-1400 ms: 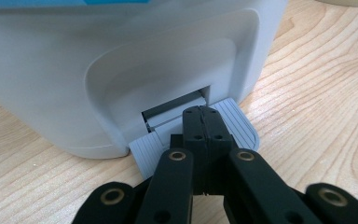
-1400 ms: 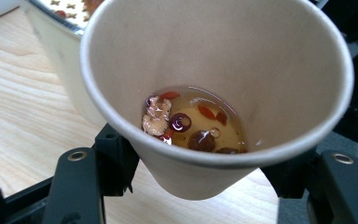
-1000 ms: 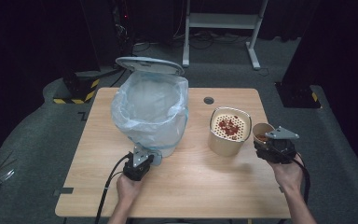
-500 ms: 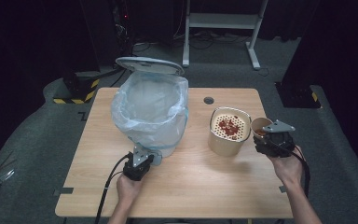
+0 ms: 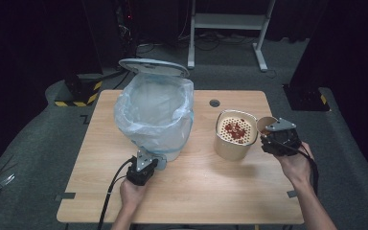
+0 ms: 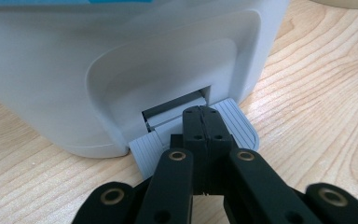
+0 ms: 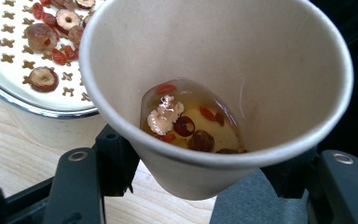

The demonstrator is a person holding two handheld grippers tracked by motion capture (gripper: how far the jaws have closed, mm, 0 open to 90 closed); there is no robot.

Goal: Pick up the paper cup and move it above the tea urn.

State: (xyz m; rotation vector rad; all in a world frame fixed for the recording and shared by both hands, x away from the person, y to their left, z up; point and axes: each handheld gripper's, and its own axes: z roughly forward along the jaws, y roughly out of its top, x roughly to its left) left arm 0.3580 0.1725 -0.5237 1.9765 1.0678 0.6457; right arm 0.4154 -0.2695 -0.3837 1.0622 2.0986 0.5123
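My right gripper (image 5: 270,132) is shut on a paper cup (image 7: 223,84), held tilted beside a cream strainer pot (image 5: 235,134). Some liquid with red berries and dried fruit pieces (image 7: 186,123) lies in the cup. On the pot's perforated lid (image 7: 23,60) rest more red fruit pieces. A white pedal bin (image 5: 155,112) lined with a clear bag stands at the table's left, its lid up. My left gripper (image 6: 203,116) is shut, and its tips press on the bin's grey foot pedal (image 6: 235,122).
The wooden table (image 5: 191,191) has a round cable hole (image 5: 214,102) near its far edge. A white desk frame (image 5: 230,28) and a yellow-black striped base (image 5: 79,93) stand on the dark floor beyond.
My right gripper with the cup has moved a little left and up, closer to the strainer pot. The left gripper has stayed on the pedal.
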